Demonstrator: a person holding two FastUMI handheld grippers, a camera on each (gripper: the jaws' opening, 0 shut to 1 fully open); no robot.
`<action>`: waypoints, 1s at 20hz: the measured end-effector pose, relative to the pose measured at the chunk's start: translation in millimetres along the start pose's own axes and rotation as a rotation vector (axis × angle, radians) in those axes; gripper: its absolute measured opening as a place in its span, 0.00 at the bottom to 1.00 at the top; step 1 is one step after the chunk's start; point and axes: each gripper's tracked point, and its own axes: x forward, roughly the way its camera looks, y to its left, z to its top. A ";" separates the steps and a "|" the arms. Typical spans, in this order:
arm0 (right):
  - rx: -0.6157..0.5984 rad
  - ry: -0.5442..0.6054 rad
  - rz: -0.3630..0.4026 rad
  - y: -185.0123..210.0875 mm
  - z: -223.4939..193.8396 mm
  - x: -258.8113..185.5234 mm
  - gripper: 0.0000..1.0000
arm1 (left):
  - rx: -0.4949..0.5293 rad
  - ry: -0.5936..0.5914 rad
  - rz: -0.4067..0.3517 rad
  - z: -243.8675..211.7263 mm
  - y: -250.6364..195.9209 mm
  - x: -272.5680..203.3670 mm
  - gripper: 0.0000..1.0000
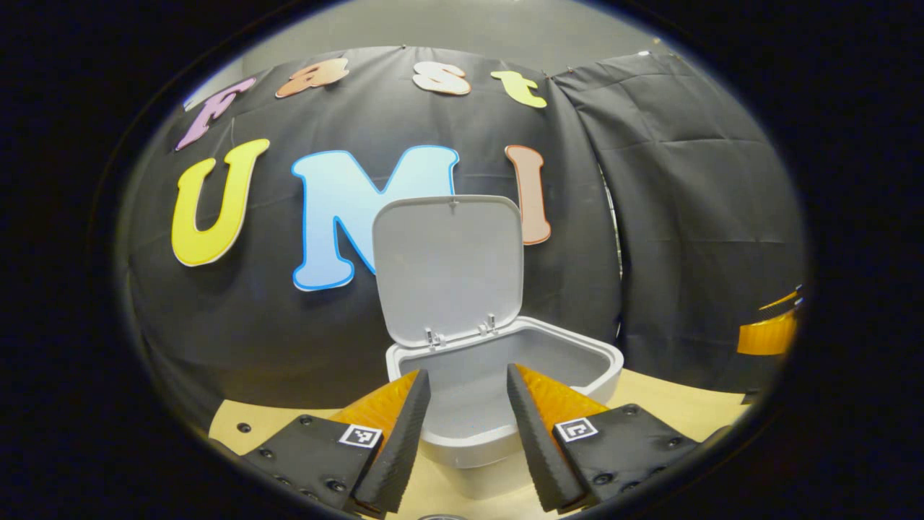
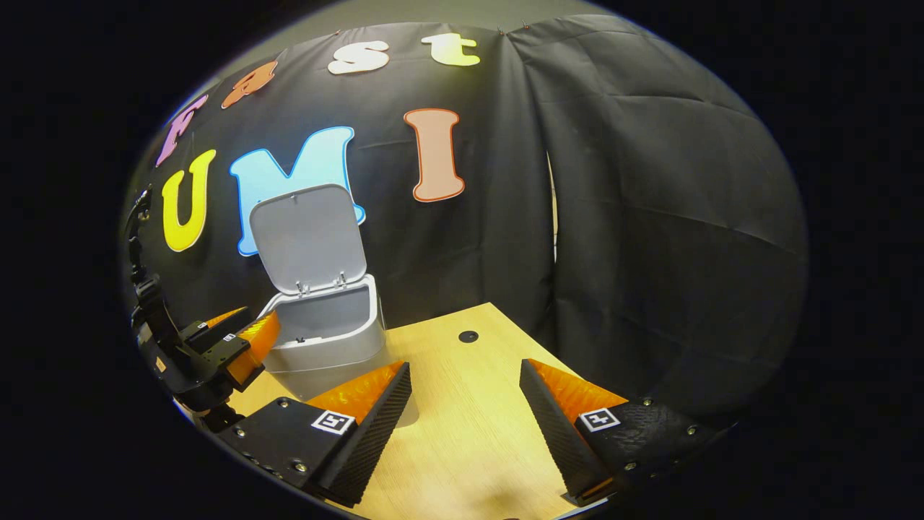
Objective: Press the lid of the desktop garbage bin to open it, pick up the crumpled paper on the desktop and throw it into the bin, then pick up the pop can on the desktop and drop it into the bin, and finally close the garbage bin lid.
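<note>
Two sets of tongs hang over one wooden counter (image 2: 462, 404), both spread wide and holding nothing.

Largest of all is the black cloth wall, standing straight ahead of both pairs of tongs. The counter comes next: in the right gripper view it runs forward from under the right tongs (image 2: 465, 401) to the wall, with a small dark hole (image 2: 468, 336) in it ahead of the gap between the fingers.

The bin (image 1: 498, 375) is grey and its lid (image 1: 447, 267) stands upright, hinged at the far rim and leaning back toward the wall. In the left gripper view the left tongs (image 1: 469, 408) sit right at the near rim, and the open mouth of the bin shows between the two fingers; whether either finger touches the rim I cannot tell. What can be seen of the bin's inside is bare grey wall; the bottom is hidden. In the right gripper view the bin (image 2: 328, 332) stands ahead and to the left of the right tongs, well apart from them, lid (image 2: 307, 238) up.

The left tongs (image 2: 242, 336) also show at the left edge of the right gripper view, just beside the bin's near-left side. A sliver of the right tongs (image 1: 769, 332) shows at the far right edge of the left gripper view.
</note>
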 end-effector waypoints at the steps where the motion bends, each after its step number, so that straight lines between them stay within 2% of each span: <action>1: -0.001 0.000 0.003 0.4 -0.2 0.6 0.97 | -0.001 0.002 0.005 -0.1 1.6 -0.3 0.73; 6: -0.002 0.004 0.020 6.2 -4.2 0.2 0.97 | -0.006 0.002 0.030 1.6 12.5 -5.7 0.73; 7: -0.005 0.008 0.026 8.8 -5.8 -0.2 0.97 | -0.007 0.002 0.037 2.0 15.4 -7.5 0.79; 11: -0.023 0.019 0.063 24.3 -12.4 -1.0 0.98 | -0.024 0.006 0.076 2.5 34.3 -18.3 0.79; 15: -0.046 0.035 0.122 50.5 -23.2 -0.5 0.98 | -0.040 0.018 0.142 -0.7 65.9 -36.0 0.66; 17: -0.068 0.049 0.165 68.7 -30.1 0.7 0.97 | -0.050 0.022 0.190 -1.9 88.6 -49.2 0.66; 18: -0.080 0.058 0.188 78.5 -33.2 1.0 0.98 | -0.056 0.024 0.215 -2.8 100.6 -56.2 0.79; 20: -0.096 0.071 0.234 97.8 -40.5 1.1 0.98 | -0.061 0.030 0.266 -5.5 125.7 -71.6 0.79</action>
